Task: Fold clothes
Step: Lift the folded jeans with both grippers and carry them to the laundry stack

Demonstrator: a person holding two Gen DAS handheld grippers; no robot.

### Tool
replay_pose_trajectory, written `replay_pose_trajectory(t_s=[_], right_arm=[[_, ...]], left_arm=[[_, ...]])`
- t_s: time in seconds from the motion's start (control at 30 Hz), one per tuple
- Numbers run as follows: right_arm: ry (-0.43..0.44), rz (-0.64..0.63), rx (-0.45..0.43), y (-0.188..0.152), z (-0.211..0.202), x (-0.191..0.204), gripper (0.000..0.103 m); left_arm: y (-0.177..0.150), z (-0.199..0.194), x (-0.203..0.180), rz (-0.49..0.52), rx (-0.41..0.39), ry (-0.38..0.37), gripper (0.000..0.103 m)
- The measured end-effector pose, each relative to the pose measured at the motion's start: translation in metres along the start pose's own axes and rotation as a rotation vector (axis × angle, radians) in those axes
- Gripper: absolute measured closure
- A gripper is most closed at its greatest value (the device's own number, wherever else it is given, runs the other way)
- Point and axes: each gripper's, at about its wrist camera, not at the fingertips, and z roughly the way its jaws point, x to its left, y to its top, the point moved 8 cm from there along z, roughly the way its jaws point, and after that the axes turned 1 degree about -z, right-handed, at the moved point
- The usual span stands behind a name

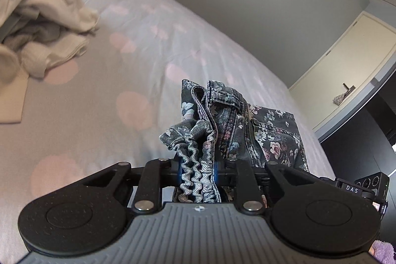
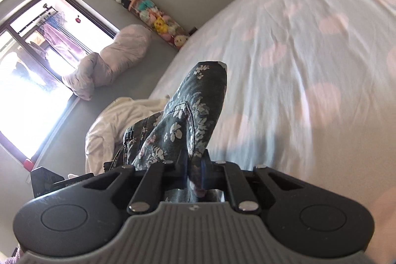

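A dark floral denim garment (image 1: 247, 125) is held up over the bed. My left gripper (image 1: 198, 172) is shut on its gathered elastic waistband, which bunches between the blue pads. In the right wrist view the same floral garment (image 2: 188, 110) stands up from my right gripper (image 2: 195, 177), which is shut on a fold of it. The other gripper's body (image 1: 366, 187) shows at the right edge of the left wrist view, close beside the cloth.
The bed sheet (image 1: 111, 95) is pale with pink blotches. A heap of white and grey clothes (image 1: 42, 16) lies at its far left. A rumpled white garment (image 2: 113, 125), a bundled duvet (image 2: 111, 58), a window (image 2: 32, 61) and a tube of soft toys (image 2: 153, 16) lie beyond the bed.
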Motion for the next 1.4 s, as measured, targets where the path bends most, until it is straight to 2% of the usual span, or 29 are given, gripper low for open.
replay_pose_trajectory(t_s=[0.23,0.33,0.5,0.8,0.93,1.17,1.3,1.4], right_arm=[[-0.042,-0.047,-0.141,0.046,-0.096,0.005,0.092],[-0.076,-0.067,-0.201,0.065,-0.145,0.003,0.092],[-0.193,-0.084,-0.274,0.094,-0.249,-0.022,0.092],[-0.434,-0.072,-0.353,0.126,-0.458,-0.086,0.092],[-0.537,-0.038,-0.366,0.134,-0.531,-0.119,0.092],[-0.712,-0.030,-0.333,0.157,-0.636,-0.176,0.092],[-0.809,-0.027,-0.301,0.178,-0.669,-0.205,0.092],[-0.898,-0.051,-0.241,0.190,-0.696,-0.226,0.092]], left_arm=[[0.016,0.000,-0.105,0.111,-0.052,-0.113,0.086],[0.012,0.015,-0.160,0.148,-0.041,-0.171,0.086],[-0.013,0.057,-0.256,0.196,0.041,-0.291,0.086],[-0.093,0.130,-0.446,0.363,0.266,-0.503,0.086],[-0.139,0.155,-0.516,0.385,0.342,-0.577,0.087],[-0.213,0.217,-0.583,0.317,0.489,-0.648,0.087],[-0.256,0.248,-0.620,0.276,0.571,-0.666,0.087],[-0.280,0.268,-0.640,0.255,0.617,-0.681,0.087]])
